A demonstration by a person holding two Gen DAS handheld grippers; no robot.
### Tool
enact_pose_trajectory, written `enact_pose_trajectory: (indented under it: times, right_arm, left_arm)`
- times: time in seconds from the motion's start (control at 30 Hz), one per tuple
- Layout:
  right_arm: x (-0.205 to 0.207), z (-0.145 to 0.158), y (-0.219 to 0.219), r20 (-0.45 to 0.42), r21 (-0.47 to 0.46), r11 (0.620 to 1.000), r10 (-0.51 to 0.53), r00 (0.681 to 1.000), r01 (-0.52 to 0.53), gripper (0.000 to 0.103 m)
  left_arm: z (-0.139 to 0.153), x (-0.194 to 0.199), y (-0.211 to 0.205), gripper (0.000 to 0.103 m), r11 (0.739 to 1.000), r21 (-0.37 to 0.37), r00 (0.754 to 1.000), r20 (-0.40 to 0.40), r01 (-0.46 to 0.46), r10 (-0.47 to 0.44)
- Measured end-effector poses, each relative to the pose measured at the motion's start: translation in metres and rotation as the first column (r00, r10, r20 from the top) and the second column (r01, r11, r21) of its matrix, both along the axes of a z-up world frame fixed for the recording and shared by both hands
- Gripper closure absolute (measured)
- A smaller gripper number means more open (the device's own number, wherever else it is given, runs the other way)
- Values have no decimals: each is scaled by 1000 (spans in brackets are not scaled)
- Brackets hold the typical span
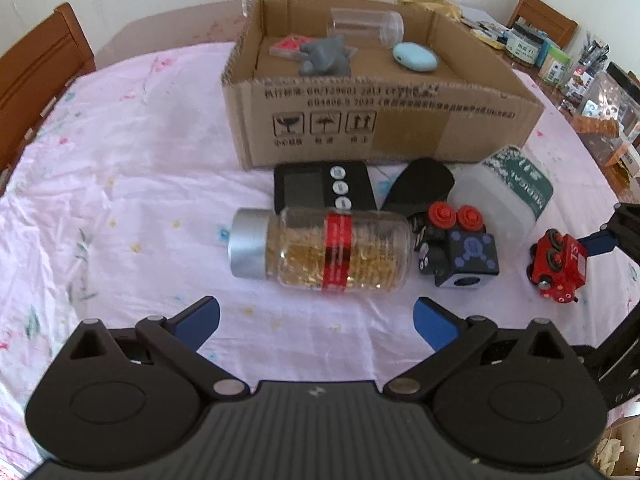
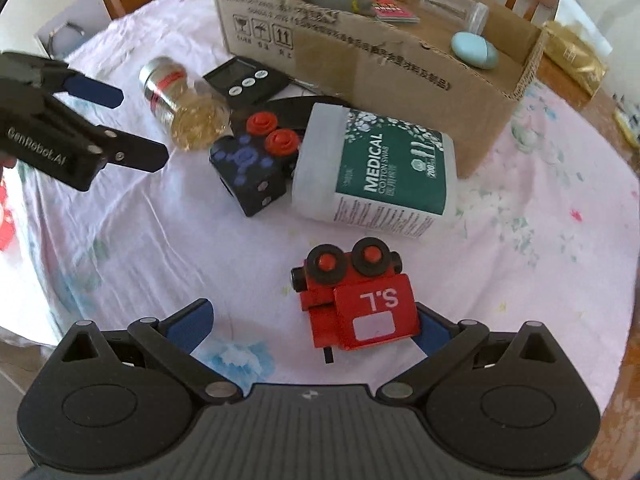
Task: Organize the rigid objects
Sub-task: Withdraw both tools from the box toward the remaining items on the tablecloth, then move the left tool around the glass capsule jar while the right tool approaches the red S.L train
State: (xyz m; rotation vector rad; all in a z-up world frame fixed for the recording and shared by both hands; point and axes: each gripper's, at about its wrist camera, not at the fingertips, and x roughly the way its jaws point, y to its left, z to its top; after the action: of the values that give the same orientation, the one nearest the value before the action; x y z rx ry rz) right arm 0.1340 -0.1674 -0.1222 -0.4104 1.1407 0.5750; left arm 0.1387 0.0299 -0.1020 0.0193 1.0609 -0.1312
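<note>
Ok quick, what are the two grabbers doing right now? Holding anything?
Left gripper: open, holding nothing, facing the jar.
Right gripper: open, nothing gripped; the red train lies between its fingers.

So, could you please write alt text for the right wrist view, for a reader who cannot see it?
The open right claw frames a red toy train lying on its side on a pink floral tablecloth. Beyond it lie a medical cotton swab box, a black and blue toy, a jar and a cardboard box; the left claw enters from the left.

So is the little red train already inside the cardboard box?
No, the red toy train lies on the tablecloth, outside the cardboard box.
</note>
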Motion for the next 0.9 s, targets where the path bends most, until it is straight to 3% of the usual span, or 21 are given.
enact_pose_trajectory:
  times: [0.13, 0.23, 0.9]
  right_arm:
    - [-2, 0, -1, 16, 14, 1000, -25, 1000, 25, 0]
    - [-6, 0, -4, 36, 28, 999, -35, 999, 34, 0]
    - [-13, 0, -9, 85, 62, 997, -57, 995, 51, 0]
  left_arm:
    - [-10, 3, 0, 0, 1000, -17, 1000, -21, -9, 9]
    - [-14, 2, -7, 0, 999, 46, 1000, 10, 5, -6]
    - [-13, 14, -13, 1, 998, 63, 990, 141, 11, -20]
